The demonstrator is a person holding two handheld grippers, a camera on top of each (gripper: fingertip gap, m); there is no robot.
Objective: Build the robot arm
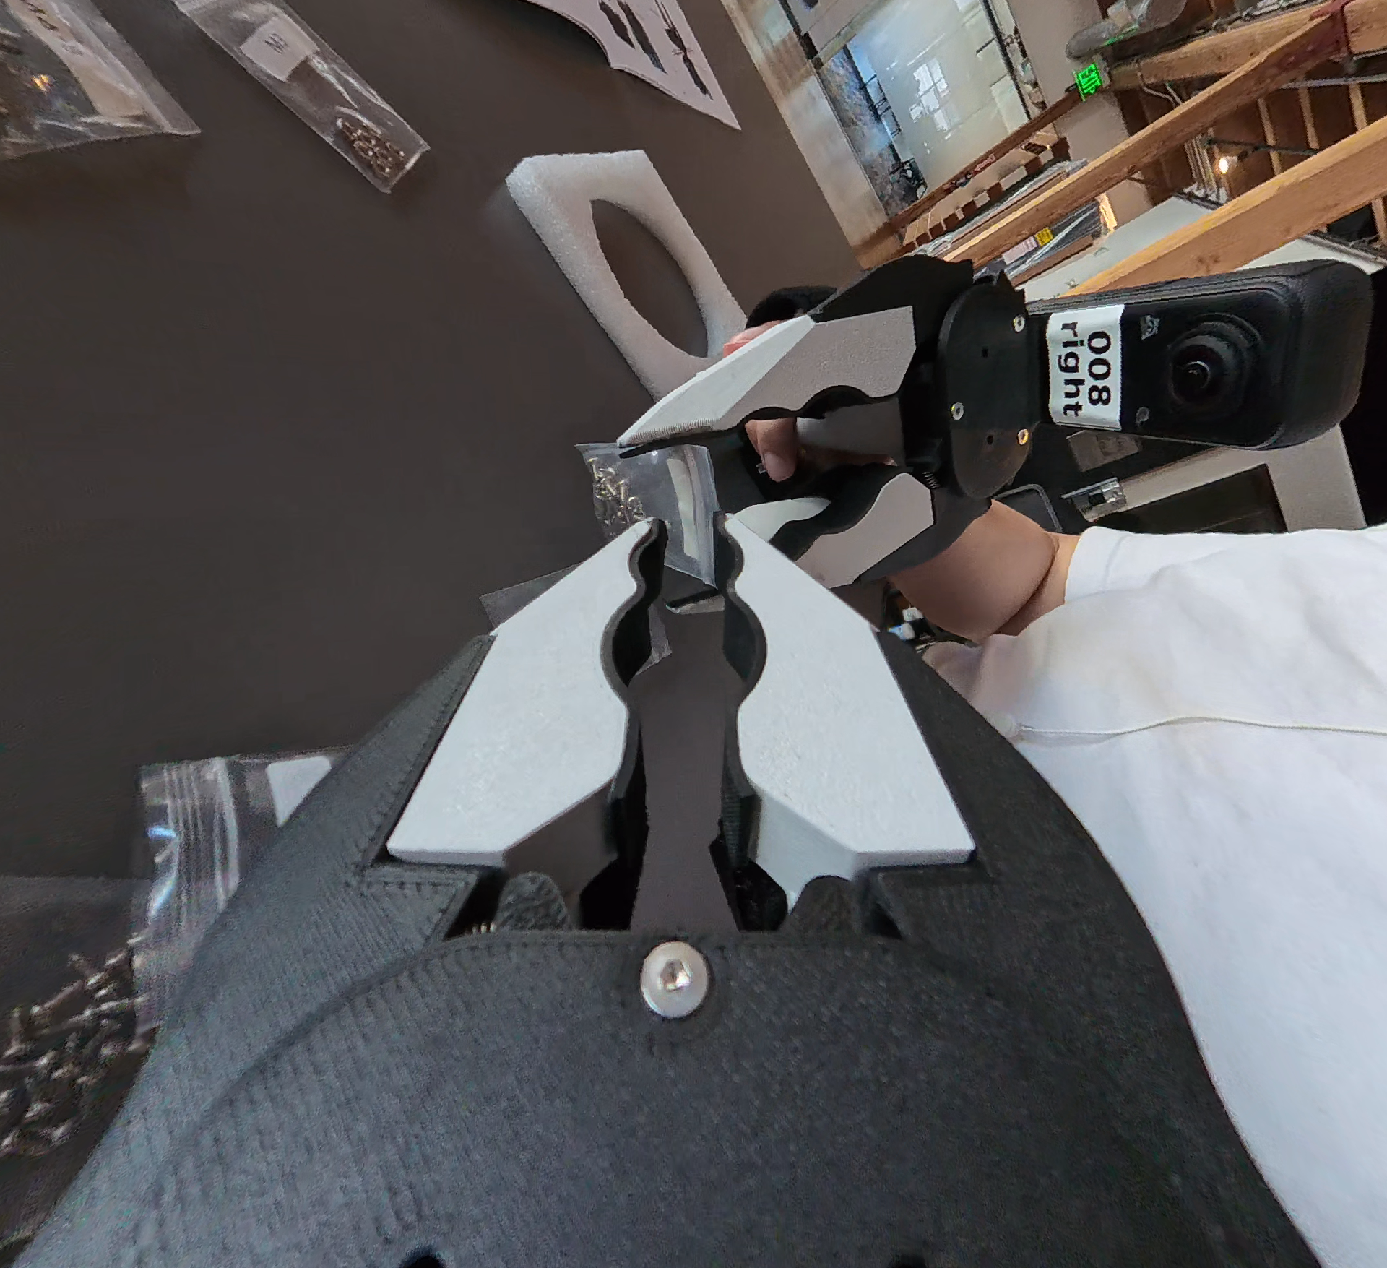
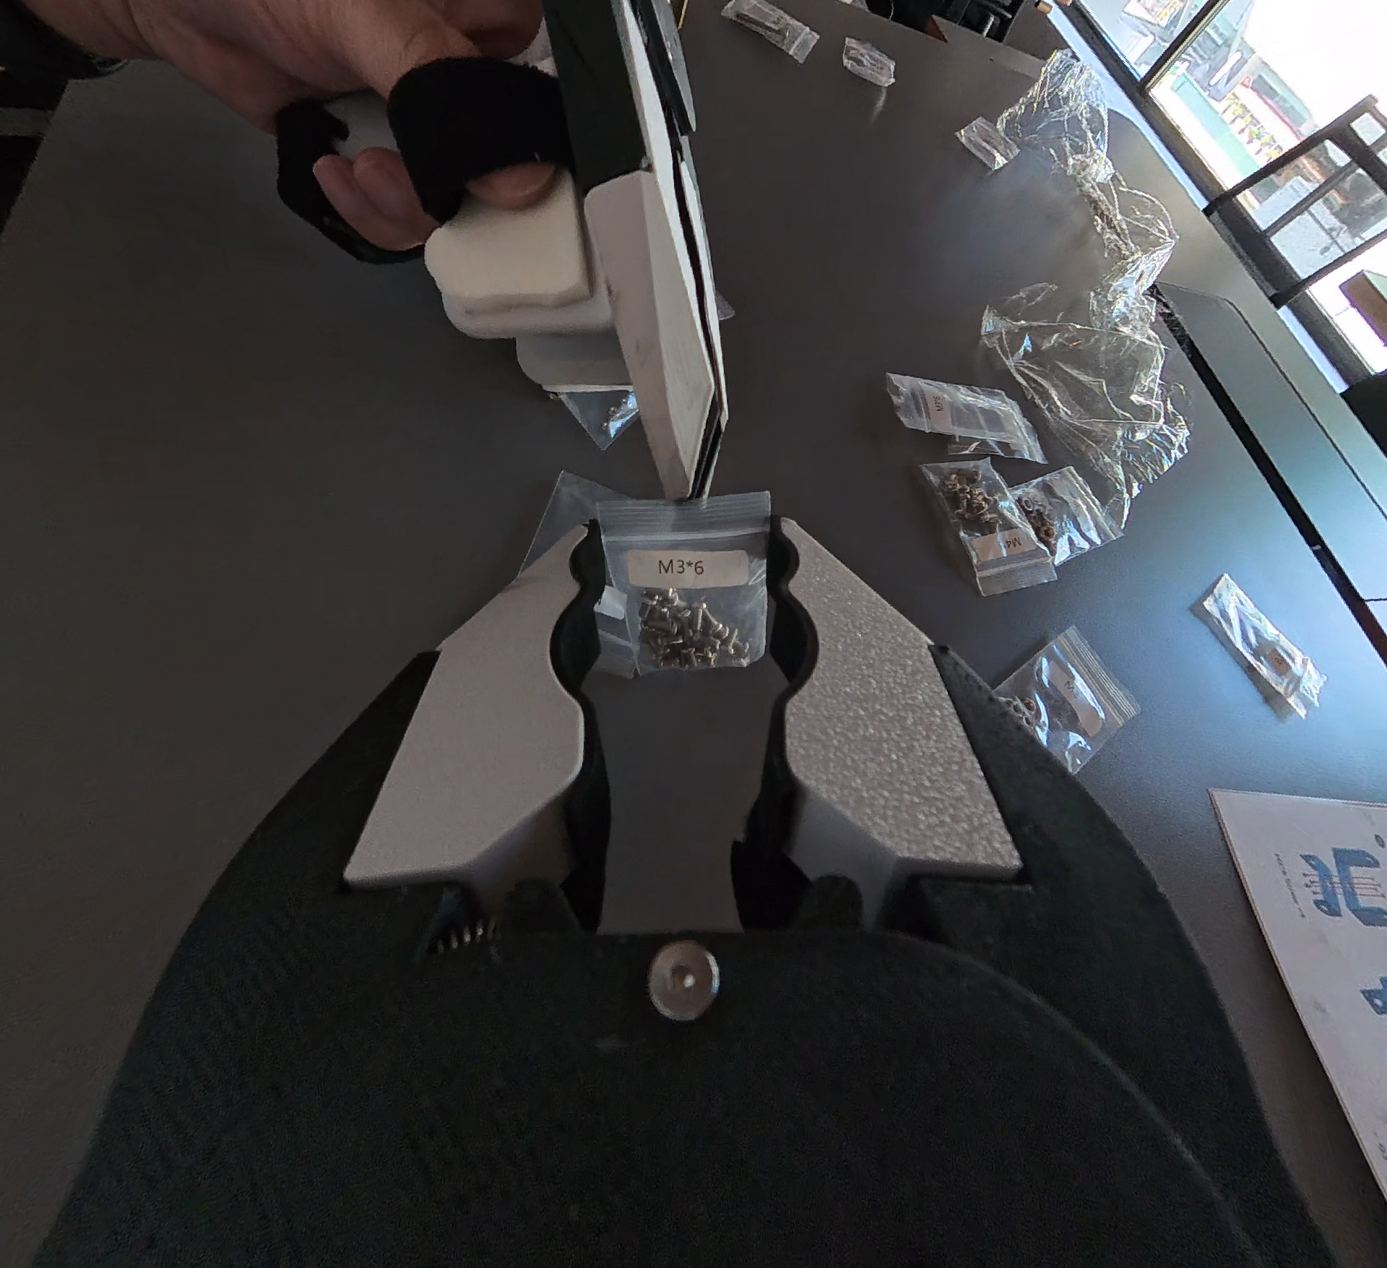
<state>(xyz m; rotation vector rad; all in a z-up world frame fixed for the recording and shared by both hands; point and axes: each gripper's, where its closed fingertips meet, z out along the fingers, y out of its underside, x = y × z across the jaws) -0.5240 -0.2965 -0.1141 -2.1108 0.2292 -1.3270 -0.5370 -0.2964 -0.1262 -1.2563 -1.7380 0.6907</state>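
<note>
A small clear zip bag of silver screws (image 2: 684, 605) with a white label hangs upright above the dark grey table (image 2: 225, 481). My left gripper (image 2: 694, 492) comes down from above and is shut on the bag's top edge. In the left wrist view the bag (image 1: 679, 507) sits pinched between its fingertips (image 1: 653, 545). My right gripper (image 2: 683, 530) is open, with one finger on each side of the bag and not pressing it. It also shows in the left wrist view (image 1: 687, 477), with its jaws spread around the bag.
Several more screw bags (image 2: 976, 526) lie to the right with crumpled clear wrap (image 2: 1088, 301) and a printed white sheet (image 2: 1321, 932). A white foam piece with an oval hole (image 1: 570, 233) and further bags (image 1: 300, 61) lie beyond. The person's white sleeve (image 1: 1163, 781) is at right. Both grippers' tips are close together, under 4 cm apart.
</note>
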